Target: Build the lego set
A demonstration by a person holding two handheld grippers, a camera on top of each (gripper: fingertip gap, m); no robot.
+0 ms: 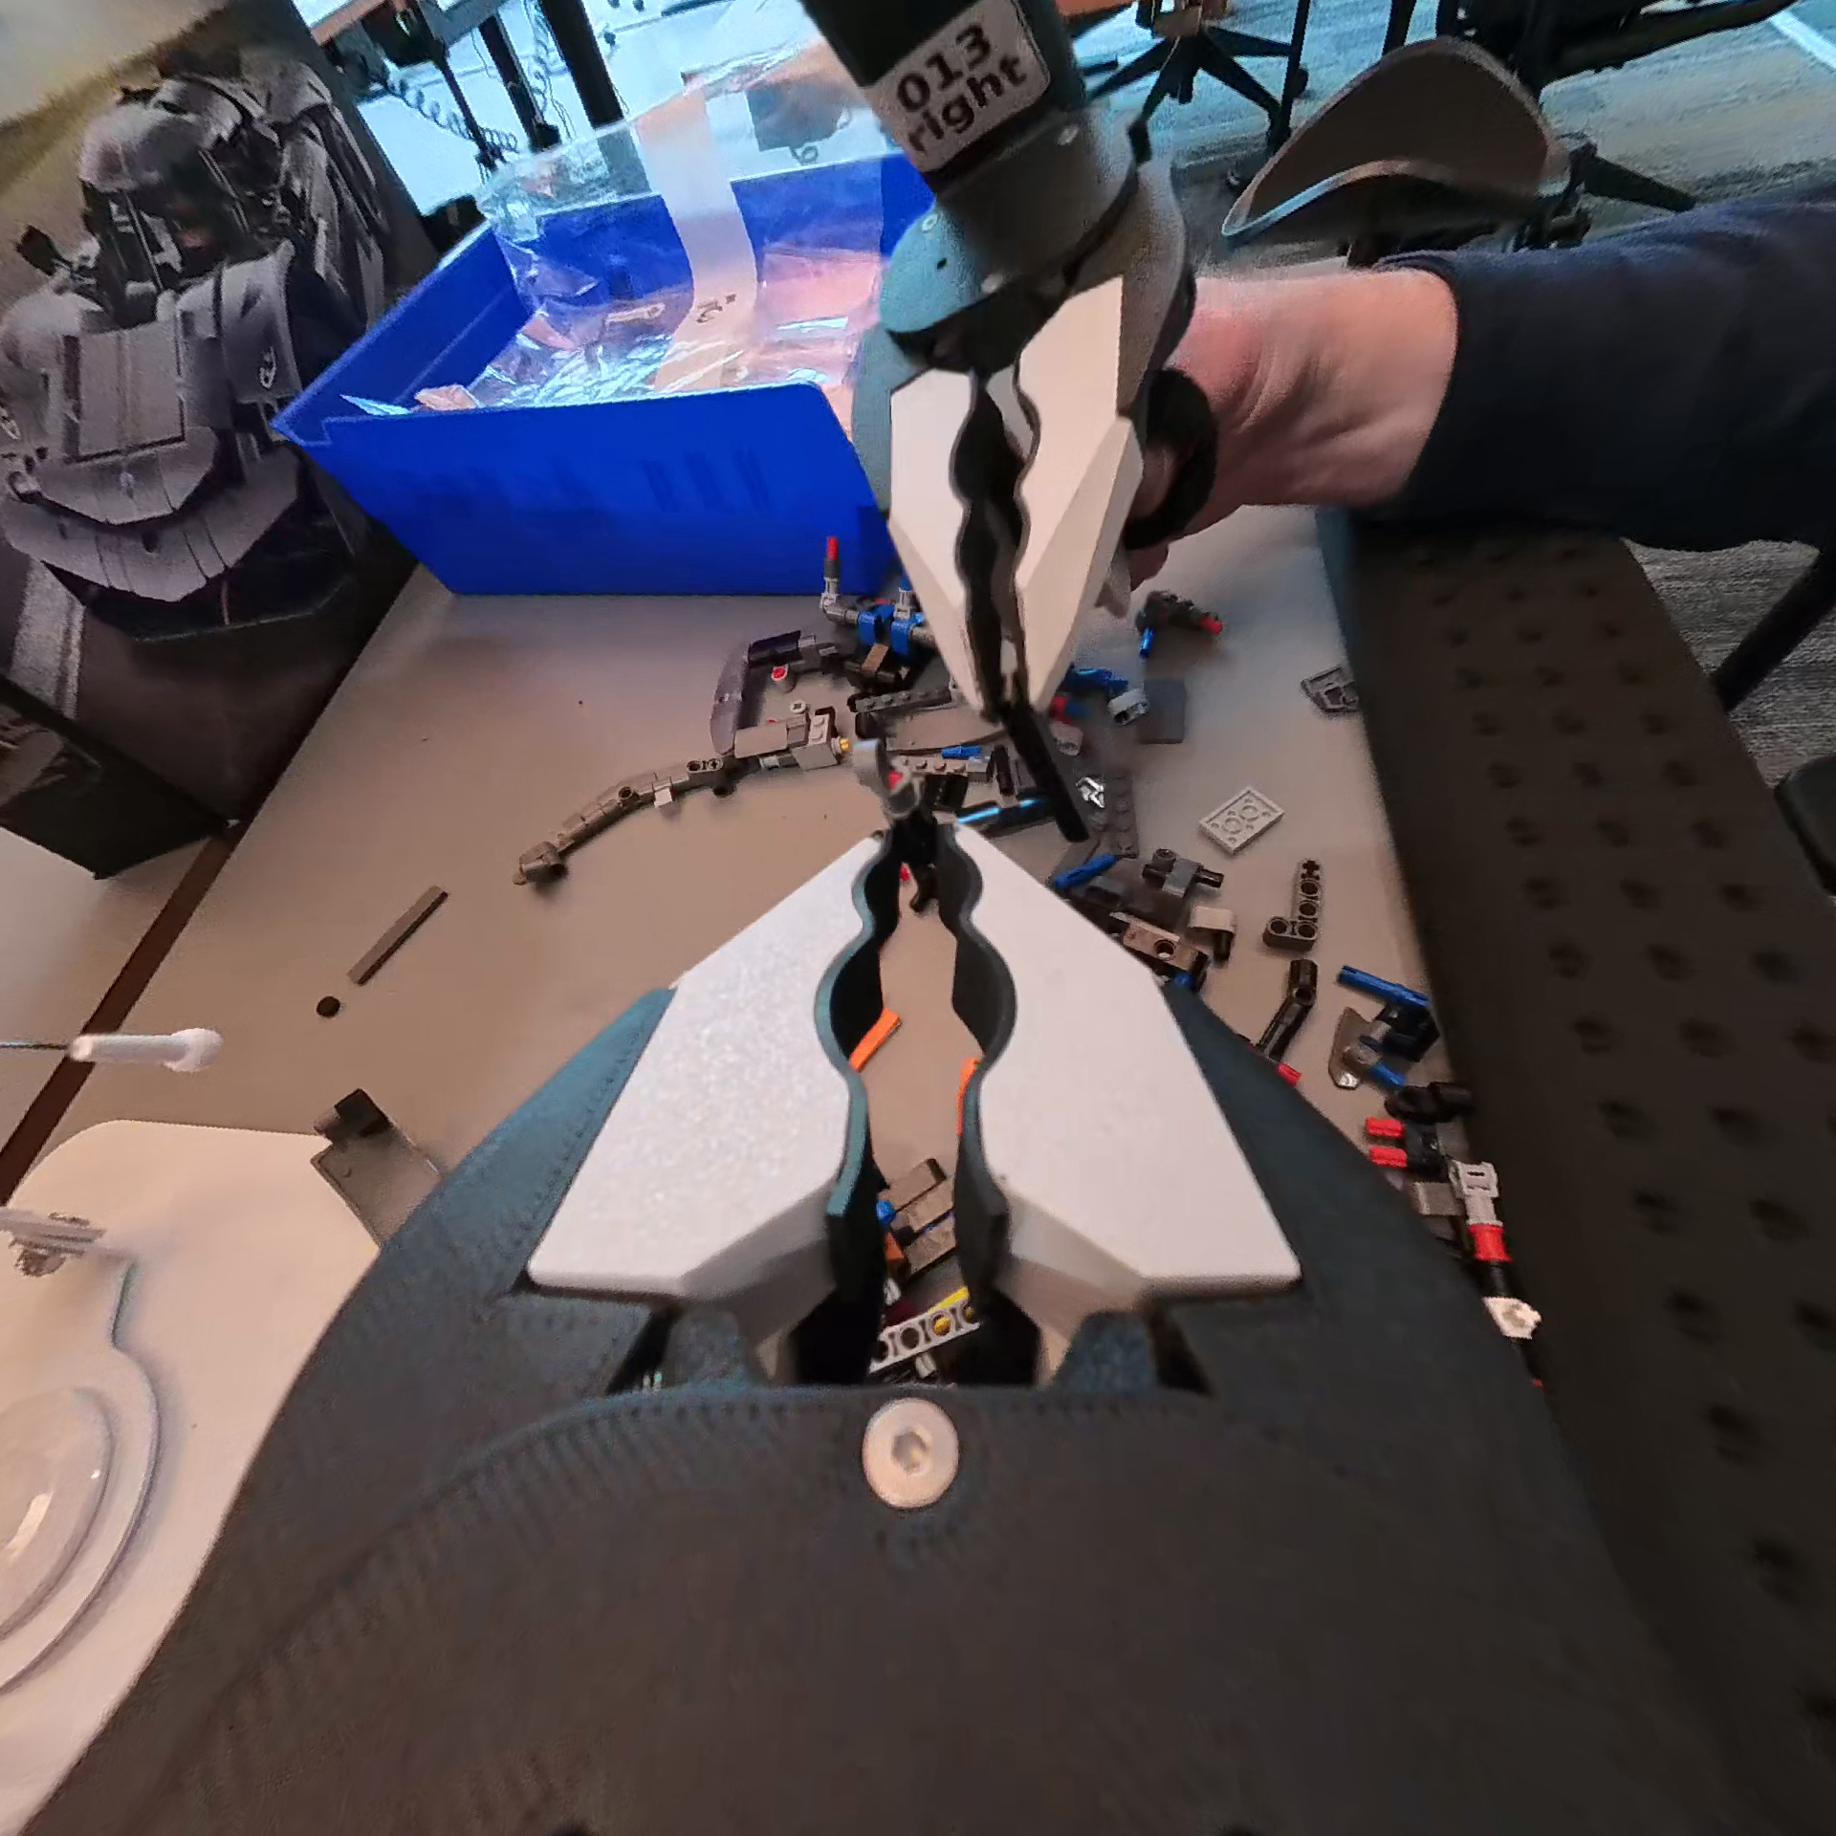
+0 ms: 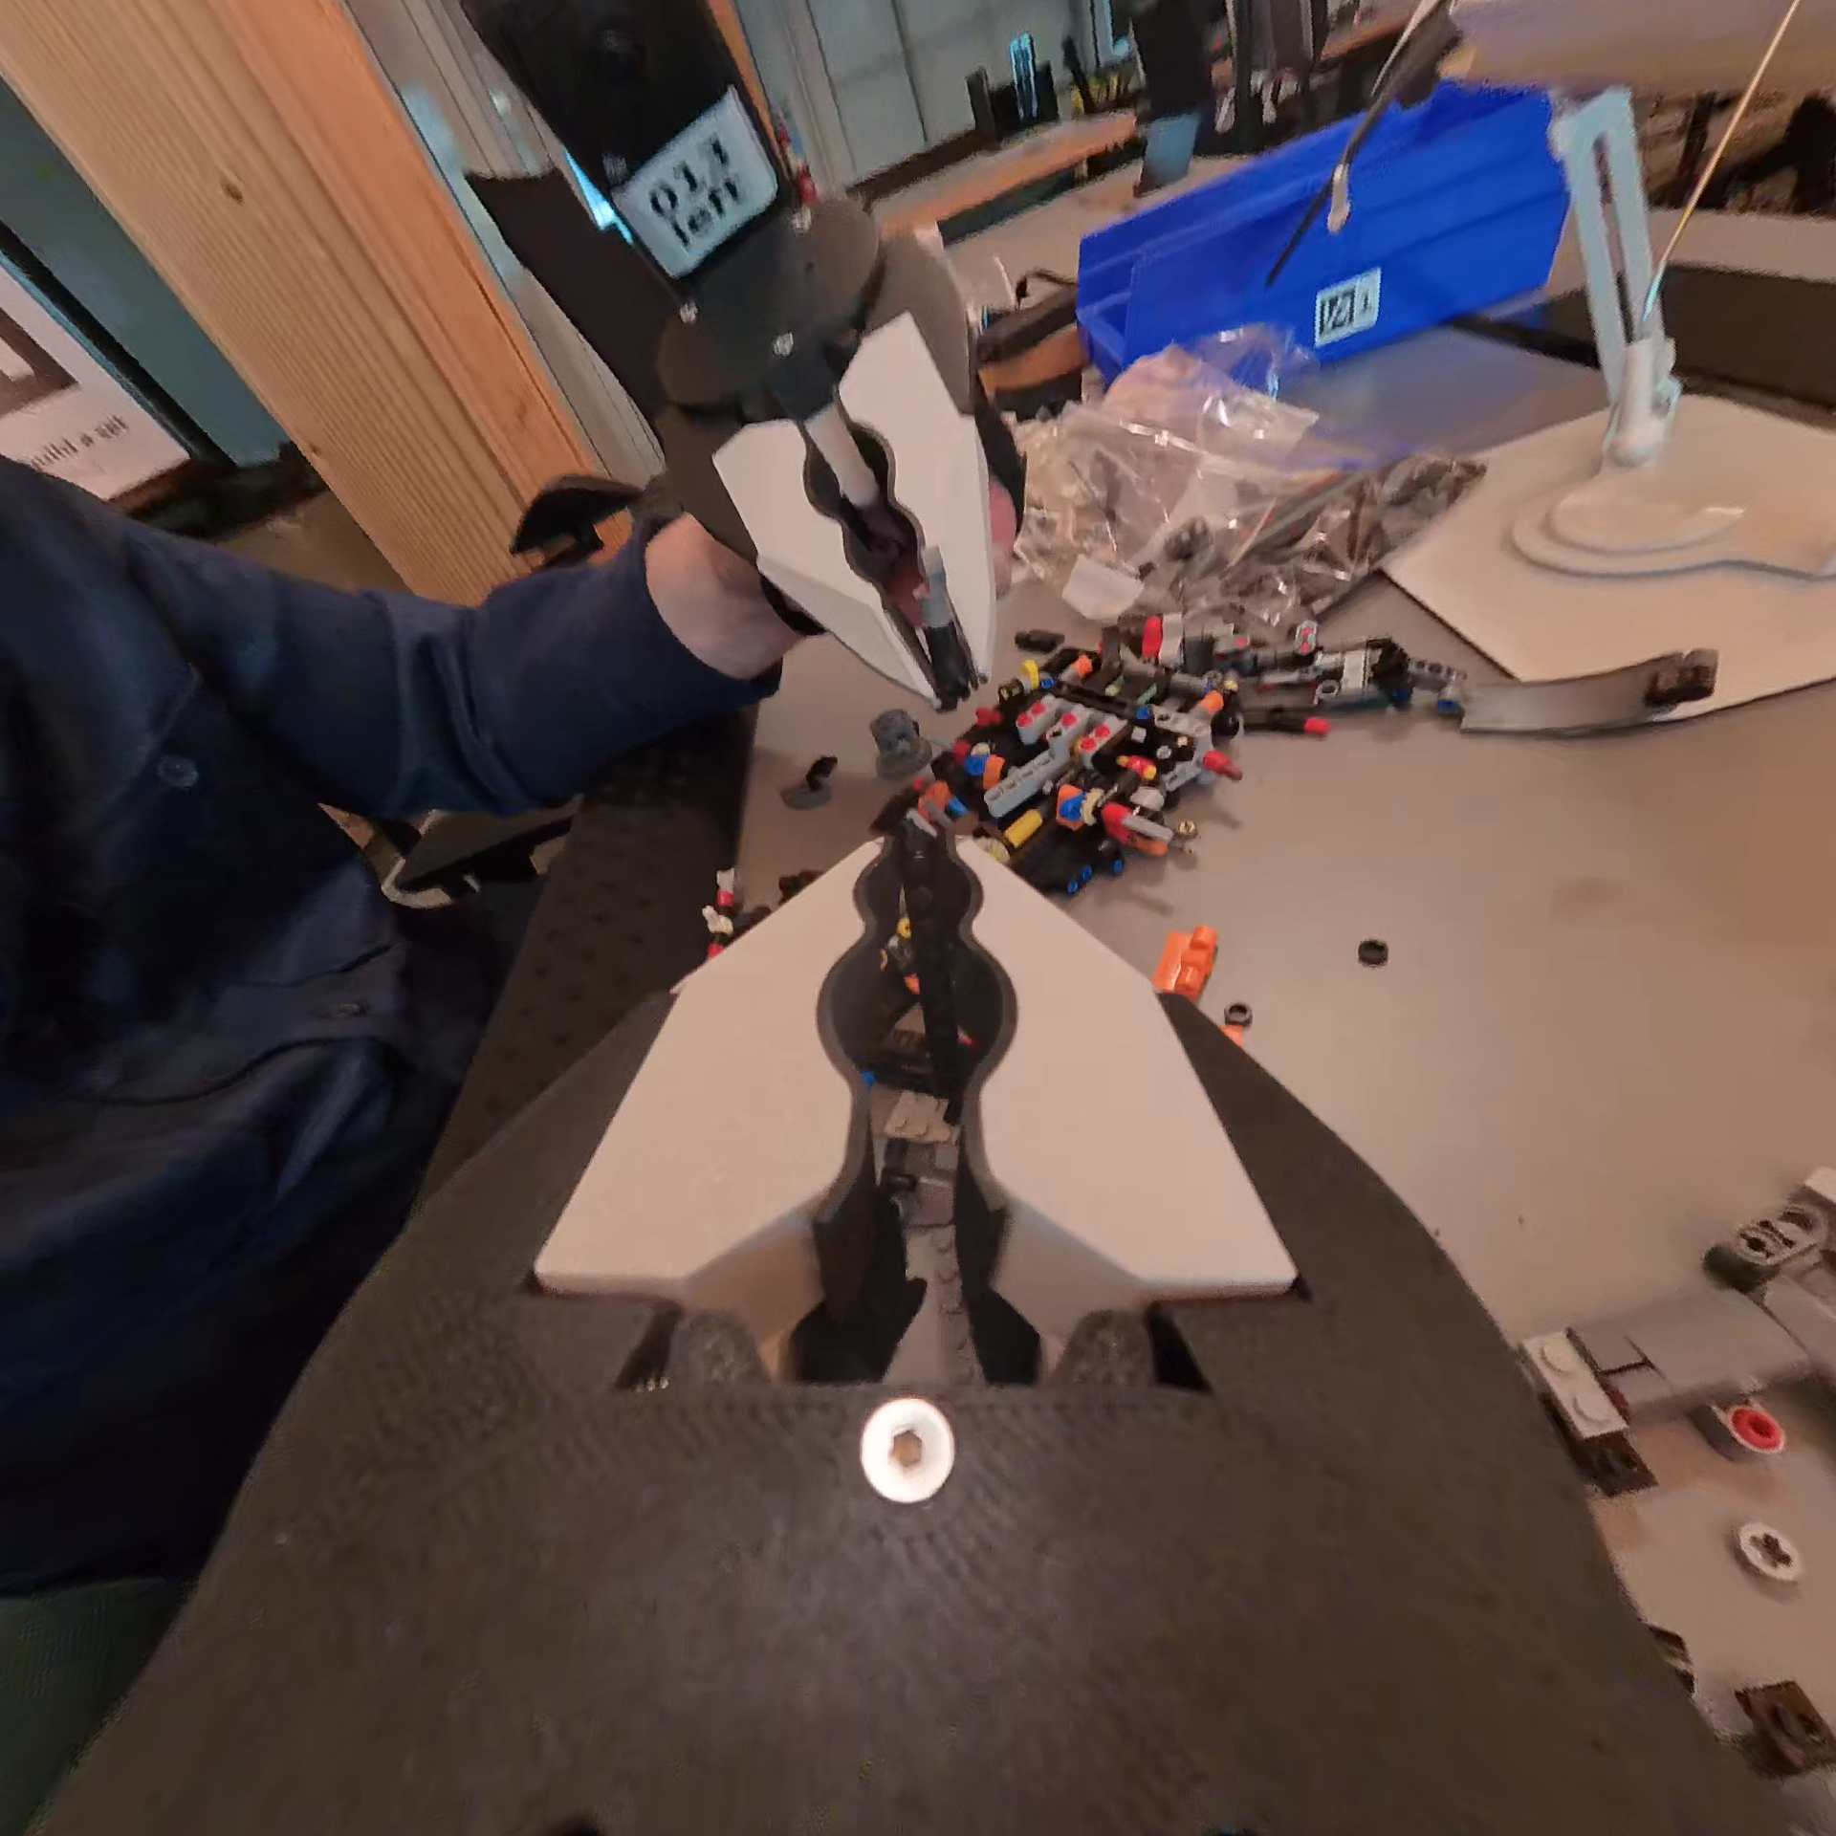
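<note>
Mid-build at the bench (image 1: pixel 497 715): far from finished, judging by loose parts everywhere. Left gripper (image 1: pixel 919 844) nearly closed, pinching a small dark piece w/ grey bit (image 1: pixel 899 785) at its tips, above bench centre. Right gripper (image 1: pixel 1003 710) closed on a long black beam (image 1: pixel 1043 775), held tip-down close to the left's piece, apparently lined up for joining; contact btwn the two not clear. Done so far: a multicolour core assembly (image 2: pixel 1093 765) lying mid-bench, plus a grey curved arm section (image 1: pixel 636 795) toward the left edge. Left to do: scattered pins, plates & connectors (image 1: pixel 1232 934) along the right edge, unopened-looking clear bags of parts (image 2: pixel 1222 477) near the far edge by the blue bin (image 1: pixel 596 477). Set box w/ model picture (image 1: pixel 159 397) standing at far left corner
</note>
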